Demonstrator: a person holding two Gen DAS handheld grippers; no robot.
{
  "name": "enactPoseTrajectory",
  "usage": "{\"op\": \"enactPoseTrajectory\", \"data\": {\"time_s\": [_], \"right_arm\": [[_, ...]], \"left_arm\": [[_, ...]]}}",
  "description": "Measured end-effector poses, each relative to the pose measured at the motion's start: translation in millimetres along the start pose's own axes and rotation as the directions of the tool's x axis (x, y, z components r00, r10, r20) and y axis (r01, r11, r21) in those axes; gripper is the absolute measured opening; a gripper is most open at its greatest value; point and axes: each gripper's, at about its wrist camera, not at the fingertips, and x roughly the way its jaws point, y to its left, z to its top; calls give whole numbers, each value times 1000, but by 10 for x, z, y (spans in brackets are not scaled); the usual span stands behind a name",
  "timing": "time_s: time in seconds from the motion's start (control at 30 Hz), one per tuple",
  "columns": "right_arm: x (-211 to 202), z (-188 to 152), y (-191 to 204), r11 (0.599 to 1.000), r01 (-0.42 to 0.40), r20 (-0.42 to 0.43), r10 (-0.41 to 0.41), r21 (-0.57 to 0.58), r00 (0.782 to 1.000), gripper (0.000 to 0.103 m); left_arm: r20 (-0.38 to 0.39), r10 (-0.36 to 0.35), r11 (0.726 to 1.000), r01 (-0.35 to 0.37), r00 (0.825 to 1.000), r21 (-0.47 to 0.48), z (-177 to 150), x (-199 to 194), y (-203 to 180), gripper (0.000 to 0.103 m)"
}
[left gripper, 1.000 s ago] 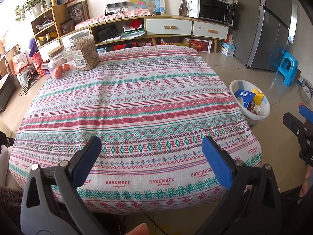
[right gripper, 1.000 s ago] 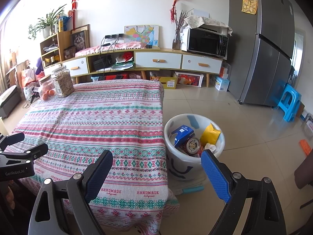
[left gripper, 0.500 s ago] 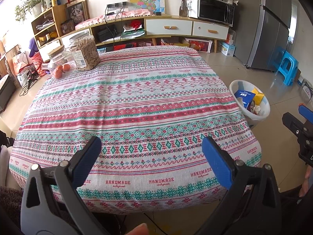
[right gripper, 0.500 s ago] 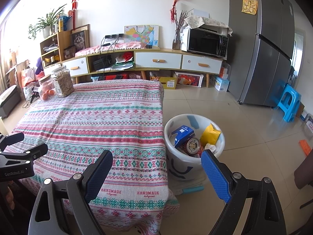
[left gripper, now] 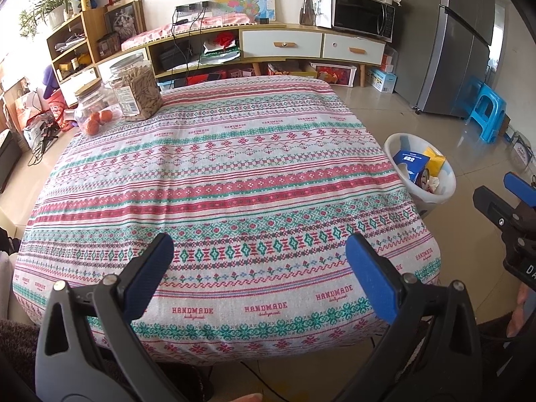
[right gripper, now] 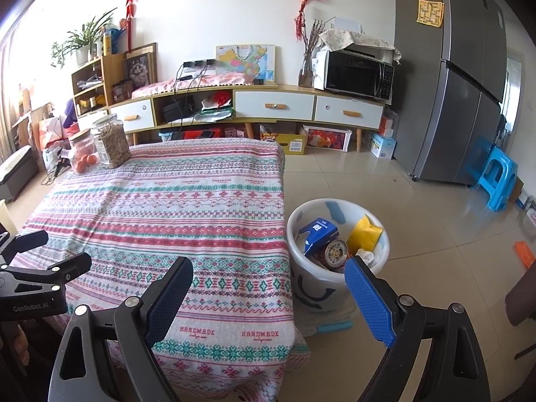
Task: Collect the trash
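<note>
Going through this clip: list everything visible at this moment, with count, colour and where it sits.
table: one, under a pink, green and white patterned cloth, centre.
jars: two, clear glass, far left corner of the table; one holds brown sticks, the other orange fruit.
bin: one, white, on the floor right of the table.
blue box, yellow packet, can: one each, inside the bin.
stool: one, blue, by the fridge.
fridge: one, grey, far right.
microwave: one, black, on the sideboard.
left gripper: black with blue pads, open, empty.
right gripper: same, open, empty.
</note>
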Motion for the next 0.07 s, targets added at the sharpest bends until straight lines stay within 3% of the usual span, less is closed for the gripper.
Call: {"op": "enactPoseTrajectory", "data": {"time_s": [0.07], "right_arm": [[3,6,-4,1000,0,0,0,-1,1000,93]], "left_arm": [[-6,-12,1000,12,1000,4,17,9,-7,102]]}}
